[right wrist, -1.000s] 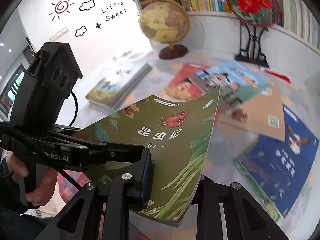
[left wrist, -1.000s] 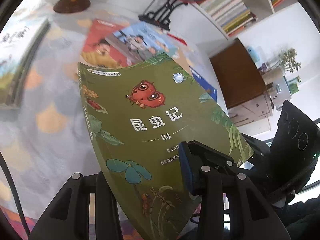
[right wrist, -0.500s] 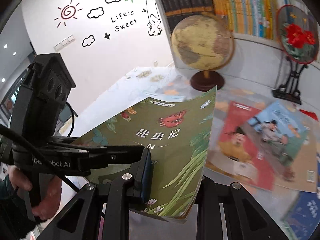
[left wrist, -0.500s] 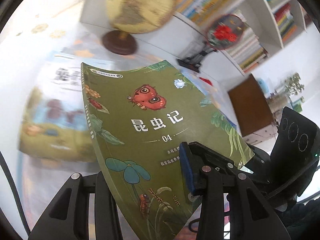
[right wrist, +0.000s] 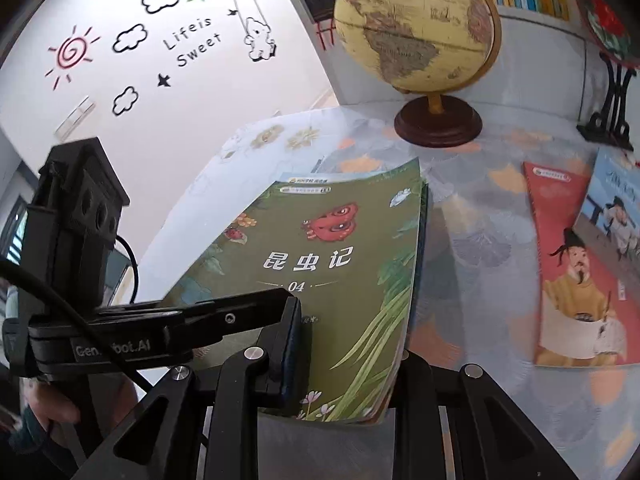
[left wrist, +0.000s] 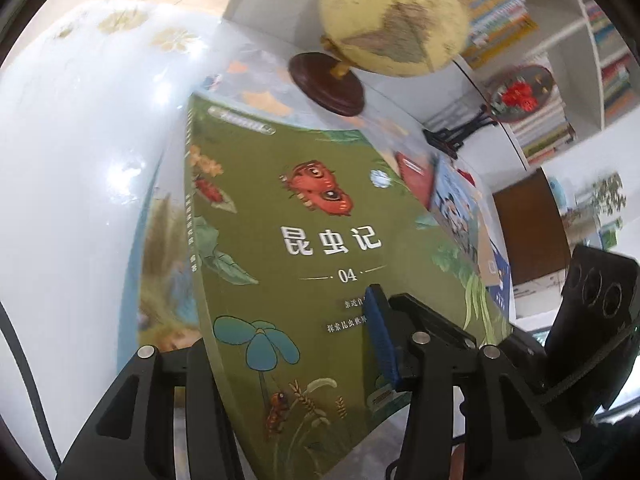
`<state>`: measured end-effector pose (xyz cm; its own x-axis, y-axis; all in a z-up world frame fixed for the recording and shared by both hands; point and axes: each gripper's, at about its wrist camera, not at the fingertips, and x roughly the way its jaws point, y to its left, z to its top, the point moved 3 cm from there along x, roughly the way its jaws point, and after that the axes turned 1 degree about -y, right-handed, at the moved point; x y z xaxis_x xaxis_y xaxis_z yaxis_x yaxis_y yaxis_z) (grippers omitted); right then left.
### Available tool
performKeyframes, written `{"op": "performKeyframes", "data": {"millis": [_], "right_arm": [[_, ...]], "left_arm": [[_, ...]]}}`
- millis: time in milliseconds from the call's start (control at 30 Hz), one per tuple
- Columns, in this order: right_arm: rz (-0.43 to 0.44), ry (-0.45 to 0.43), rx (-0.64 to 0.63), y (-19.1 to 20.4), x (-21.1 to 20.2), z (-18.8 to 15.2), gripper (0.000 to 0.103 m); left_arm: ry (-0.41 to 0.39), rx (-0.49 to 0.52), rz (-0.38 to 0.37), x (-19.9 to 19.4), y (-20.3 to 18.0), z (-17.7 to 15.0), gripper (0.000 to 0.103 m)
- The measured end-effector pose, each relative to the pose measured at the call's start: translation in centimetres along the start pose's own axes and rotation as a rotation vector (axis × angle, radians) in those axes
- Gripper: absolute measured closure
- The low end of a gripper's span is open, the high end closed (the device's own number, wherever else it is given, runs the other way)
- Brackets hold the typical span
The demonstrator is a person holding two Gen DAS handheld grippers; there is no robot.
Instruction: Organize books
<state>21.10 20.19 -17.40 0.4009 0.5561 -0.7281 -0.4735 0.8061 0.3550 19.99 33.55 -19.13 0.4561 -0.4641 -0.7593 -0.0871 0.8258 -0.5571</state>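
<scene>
Green book [left wrist: 304, 248], titled "昆虫记 04"

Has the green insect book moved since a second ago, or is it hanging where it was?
Yes. Gripped by both grippers, the green insect book has swung left, away from the red book, and now lies just before the globe.

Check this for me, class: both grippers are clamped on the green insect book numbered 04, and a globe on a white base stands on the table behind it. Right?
Not quite. The globe stands on a dark brown wooden base, not white, as the right wrist view shows. The rest holds: the left gripper and right gripper both clamp the green insect book.
</scene>
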Motion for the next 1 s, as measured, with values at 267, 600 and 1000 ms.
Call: {"op": "performKeyframes", "data": {"millis": [267,600,1000], "right_arm": [[-0.026,0.017,0.028,1.0,2.1,-0.2,0.079],[-0.046,0.04,0.057,0.7,3.1,-0.5,0.077],[-0.05,0.094,0.002,1.5,3.8,-2.4,0.061]], "left_arm": [[0.029,-0.084,-0.026,0.1,3.3,0.6,0.057],[-0.007,-0.215,-0.025,-1.8,5.6,0.3,0.057],[-0.15,-0.31,0.089,-4.6,6.8,-1.3,0.057]]}}
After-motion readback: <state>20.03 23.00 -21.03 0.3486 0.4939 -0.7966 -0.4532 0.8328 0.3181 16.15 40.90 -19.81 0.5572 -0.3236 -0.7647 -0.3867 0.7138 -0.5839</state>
